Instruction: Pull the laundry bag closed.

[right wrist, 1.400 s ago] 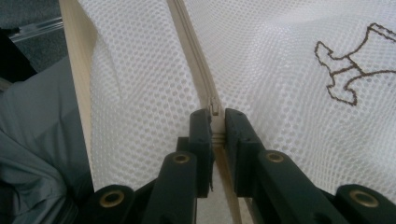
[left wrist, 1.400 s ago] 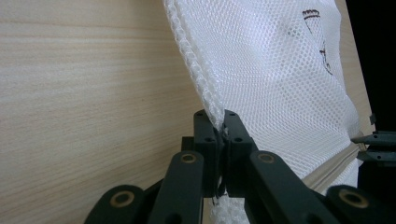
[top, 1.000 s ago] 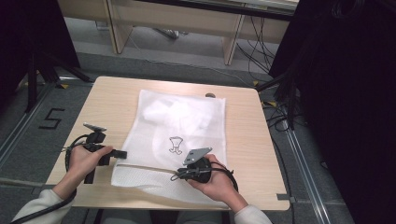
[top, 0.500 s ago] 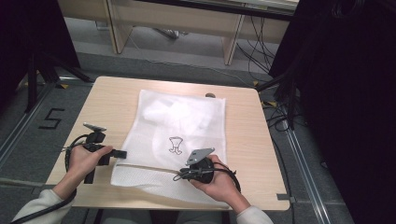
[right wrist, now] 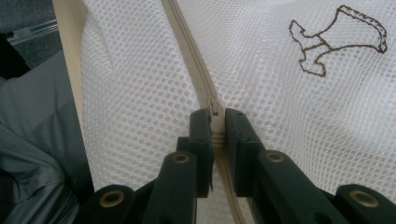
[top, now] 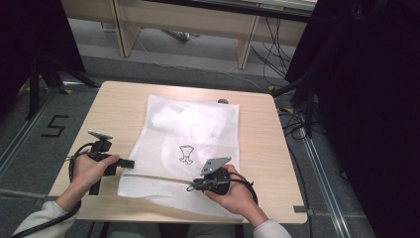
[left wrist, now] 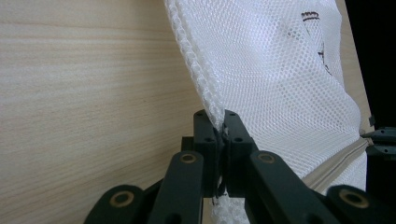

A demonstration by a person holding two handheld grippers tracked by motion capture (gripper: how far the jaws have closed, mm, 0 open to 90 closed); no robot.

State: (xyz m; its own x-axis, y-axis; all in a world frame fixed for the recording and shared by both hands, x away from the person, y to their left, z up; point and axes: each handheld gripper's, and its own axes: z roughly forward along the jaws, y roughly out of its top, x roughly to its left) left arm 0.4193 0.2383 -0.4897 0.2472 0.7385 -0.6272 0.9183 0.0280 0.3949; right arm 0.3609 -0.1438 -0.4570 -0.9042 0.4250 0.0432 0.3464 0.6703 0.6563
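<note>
white mesh bag (top: 188,144) lies on the wooden surface (top: 119,106); left hand-held gripper (left wrist: 218,135) clamps its edge to brace it, right hand-held gripper (right wrist: 215,122) pinches the zipper pull (right wrist: 215,110).

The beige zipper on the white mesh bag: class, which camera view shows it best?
The right gripper view: the beige zipper runs close-up into the jaws. The high view shows it as a thin line; the left gripper view catches a short stretch.

The mesh bag's (top: 188,148) white contents are a blur through the netting.
</note>
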